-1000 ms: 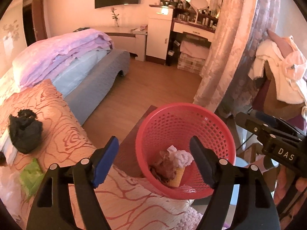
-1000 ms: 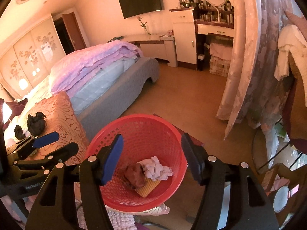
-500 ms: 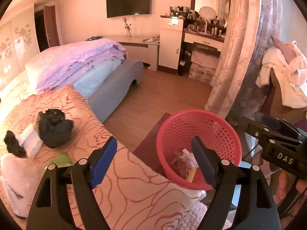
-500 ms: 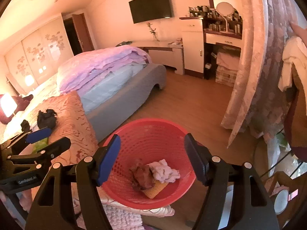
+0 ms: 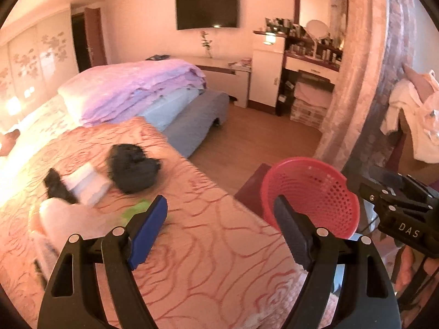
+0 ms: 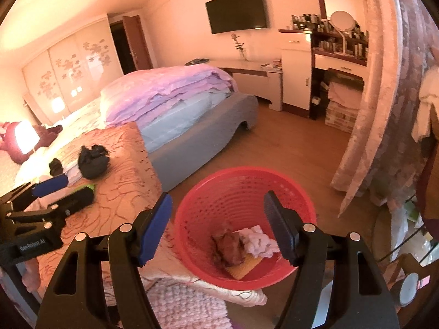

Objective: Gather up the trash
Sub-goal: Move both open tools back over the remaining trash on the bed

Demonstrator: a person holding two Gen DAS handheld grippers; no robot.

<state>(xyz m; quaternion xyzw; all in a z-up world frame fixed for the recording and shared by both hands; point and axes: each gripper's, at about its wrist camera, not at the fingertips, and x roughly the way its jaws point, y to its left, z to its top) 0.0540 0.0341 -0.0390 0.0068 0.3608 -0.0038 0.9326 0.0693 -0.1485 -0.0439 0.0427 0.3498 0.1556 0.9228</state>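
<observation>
Left gripper point(image 5: 221, 231) fingers apart, empty, over bed point(image 5: 208, 246). Right gripper point(image 6: 219, 226) fingers just opened wider, empty, above red basket point(image 6: 241, 189) holding trash point(image 6: 241, 245).

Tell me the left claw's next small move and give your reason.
Probably ease the left claw forward and down toward the green scrap on the orange bedspread. Both claws are open and empty, the red basket already holds trash, and the scrap lies just past the blue pad.

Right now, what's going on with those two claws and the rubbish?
Left gripper open, empty, over bedspread. Right gripper open, empty, jaws just widened, above red basket. Tissue in basket. Green scrap on bedspread.
</observation>
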